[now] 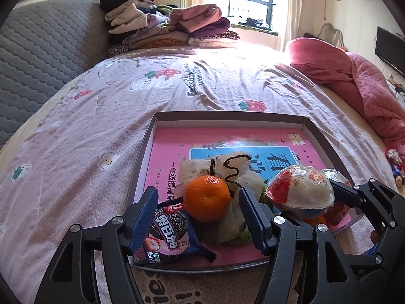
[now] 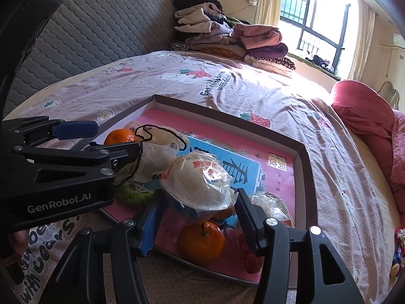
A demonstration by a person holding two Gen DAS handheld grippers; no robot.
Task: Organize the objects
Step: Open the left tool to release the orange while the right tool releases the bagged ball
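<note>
A shallow cardboard tray (image 1: 152,136) with a pink printed floor lies on the bed; it also shows in the right wrist view (image 2: 307,174). In it are a mandarin (image 1: 207,198), a blue Oreo packet (image 1: 169,235), a white drawstring pouch (image 1: 227,167), a plastic-wrapped white bun (image 1: 300,190) and a second mandarin (image 2: 201,243). My left gripper (image 1: 202,219) is open around the first mandarin and the Oreo packet, just above the tray. My right gripper (image 2: 196,220) is open over the second mandarin, with the wrapped bun (image 2: 197,182) just ahead of its fingers.
The bed has a pink strawberry-print sheet (image 1: 101,116). Folded clothes (image 1: 172,27) are piled at the far side by the window. A pink quilt and pillow (image 1: 354,76) lie to the right. A grey padded headboard (image 1: 38,58) runs along the left.
</note>
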